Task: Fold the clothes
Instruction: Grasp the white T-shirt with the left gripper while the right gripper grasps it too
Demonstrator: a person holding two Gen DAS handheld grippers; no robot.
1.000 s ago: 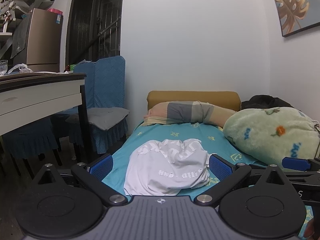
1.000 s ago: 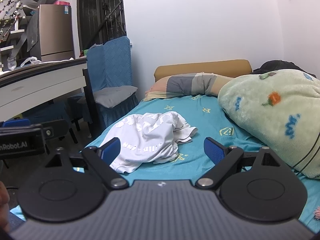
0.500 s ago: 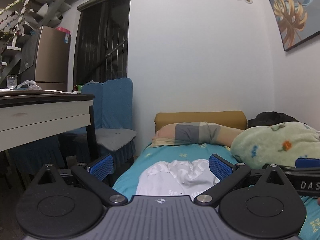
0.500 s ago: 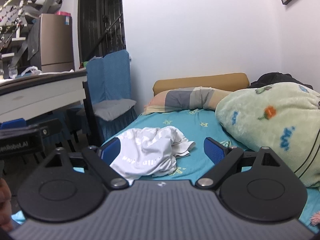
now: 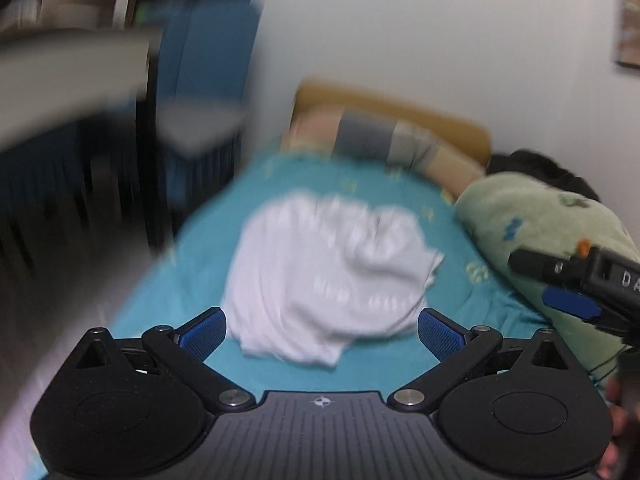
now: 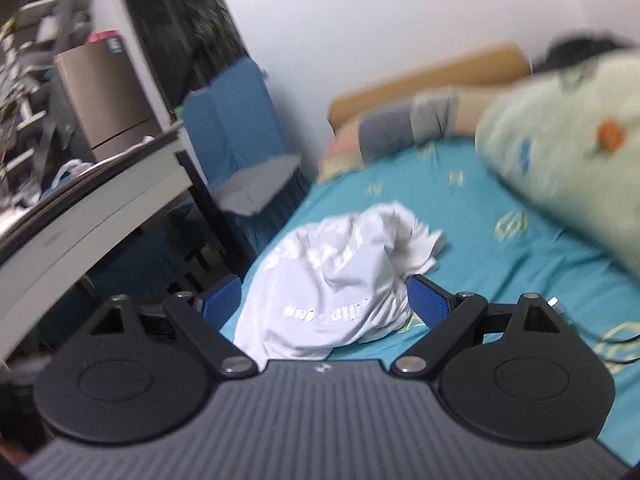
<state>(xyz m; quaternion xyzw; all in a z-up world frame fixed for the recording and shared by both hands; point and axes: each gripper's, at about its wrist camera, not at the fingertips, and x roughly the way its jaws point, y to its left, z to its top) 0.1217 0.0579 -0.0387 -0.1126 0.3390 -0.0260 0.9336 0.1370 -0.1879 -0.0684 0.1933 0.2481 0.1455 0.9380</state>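
- We judge the step in hand to be the approach: the crumpled white cotton T-shirt with pale lettering [image 5: 332, 280] lies in a heap on the teal patterned bedsheet [image 5: 208, 256], unfolded, and nothing grips it yet.
- To do this well, we should find a hem or shoulder edge before closing, not bite into the middle of the heap; the loose flap at the heap's 3 o'clock side looks the easiest edge to take.
- Our left gripper [image 5: 322, 330] points along the bed, level, its jaws spread wide, with the shirt framed between the blue pads [image 5: 202, 334] at 12 o'clock; whether they touch cloth we cannot tell, as this view is blurred.
- Our right gripper [image 6: 326, 300] is tilted, so the room leans in its view; its jaws also stand apart, with the shirt [image 6: 340, 280] just ahead at 12 o'clock.
- The light-green fleece blanket with cartoon prints [image 6: 568, 148] bulks at 2 o'clock, so we should spread the shirt clear of it.
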